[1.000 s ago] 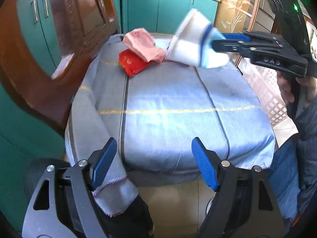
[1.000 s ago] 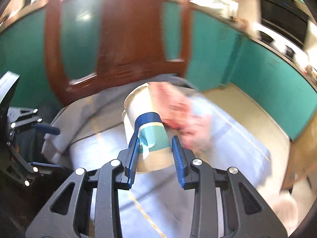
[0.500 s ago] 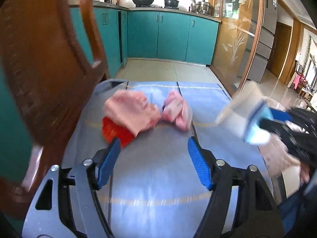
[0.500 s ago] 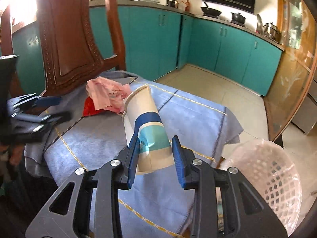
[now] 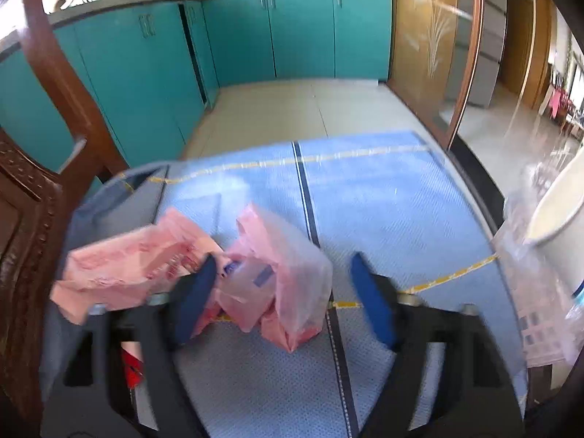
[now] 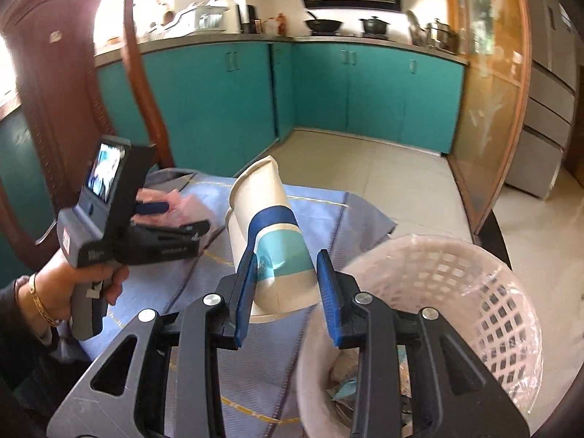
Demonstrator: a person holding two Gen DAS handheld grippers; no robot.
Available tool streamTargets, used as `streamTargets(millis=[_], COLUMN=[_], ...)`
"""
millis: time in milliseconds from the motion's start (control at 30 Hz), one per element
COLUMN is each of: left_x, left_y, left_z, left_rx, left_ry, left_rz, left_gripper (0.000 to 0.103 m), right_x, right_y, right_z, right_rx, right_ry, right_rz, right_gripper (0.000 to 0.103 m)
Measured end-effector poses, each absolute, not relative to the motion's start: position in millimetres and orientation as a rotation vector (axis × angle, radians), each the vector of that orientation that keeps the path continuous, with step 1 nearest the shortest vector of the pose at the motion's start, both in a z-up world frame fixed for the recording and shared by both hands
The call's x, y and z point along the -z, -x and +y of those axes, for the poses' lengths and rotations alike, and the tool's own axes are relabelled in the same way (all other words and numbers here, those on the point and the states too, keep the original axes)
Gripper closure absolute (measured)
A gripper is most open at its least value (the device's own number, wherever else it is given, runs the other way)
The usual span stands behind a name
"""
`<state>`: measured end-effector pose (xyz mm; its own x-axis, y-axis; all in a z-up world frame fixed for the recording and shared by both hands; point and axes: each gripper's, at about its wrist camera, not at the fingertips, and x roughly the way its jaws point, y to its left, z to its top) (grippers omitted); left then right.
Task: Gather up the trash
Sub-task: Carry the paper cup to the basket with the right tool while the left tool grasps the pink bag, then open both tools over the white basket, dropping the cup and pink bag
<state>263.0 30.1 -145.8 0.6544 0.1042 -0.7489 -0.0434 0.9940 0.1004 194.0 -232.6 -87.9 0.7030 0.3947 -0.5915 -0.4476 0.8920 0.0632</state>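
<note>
My right gripper [image 6: 288,292] is shut on a white paper cup with blue and teal bands [image 6: 272,241], held tilted just left of the white lattice trash basket [image 6: 485,306]. My left gripper [image 5: 281,299] is open over the blue tablecloth [image 5: 383,197], its fingers around a crumpled pink plastic bag [image 5: 288,273]. A second pink bag [image 5: 131,266] lies to the left, over a red wrapper [image 5: 131,368]. The left gripper also shows in the right wrist view [image 6: 175,219].
A dark wooden chair [image 5: 33,189] stands at the table's left. Teal kitchen cabinets [image 6: 328,95] line the back wall. The basket, lined with clear plastic, holds some trash [image 6: 346,372]. The cup's rim shows at the right edge of the left wrist view [image 5: 558,204].
My right gripper has carried the cup from over the table to beside the basket. My left gripper has moved forward over the table, up to the pink bags.
</note>
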Motion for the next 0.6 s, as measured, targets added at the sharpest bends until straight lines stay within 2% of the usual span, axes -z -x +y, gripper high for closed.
streamTargets(millis=[100,167,433,600], left_x=[148.8,146.9,76.5,53.8], left_y=[-255.7,-249.6,-198.9,-184.0], left_z=[29.5,29.7,-12.0,-70.0], left_rx=[-0.089,-0.08,0.172,0.371], left_ry=[-0.097,-0.077,0.028,0.021], left_rz=[0.833,0.831,0.637,0.607], left_gripper=[0.056,0.06,0.061,0.06], right_x=[87.9,87.3,79.0,85.9], right_y=[-198.4,-200.2,-204.3,-199.4], right_z=[-245.2,-251.7,-303.9,-345.6], right_rx=[-0.433,-0.408,-0.218,-0.04], right_ry=[0.053,0.031,-0.061,-0.065], right_rz=[0.64,0.639,0.627,0.644], right_gripper=[0.069,0.069,0.069,0.069])
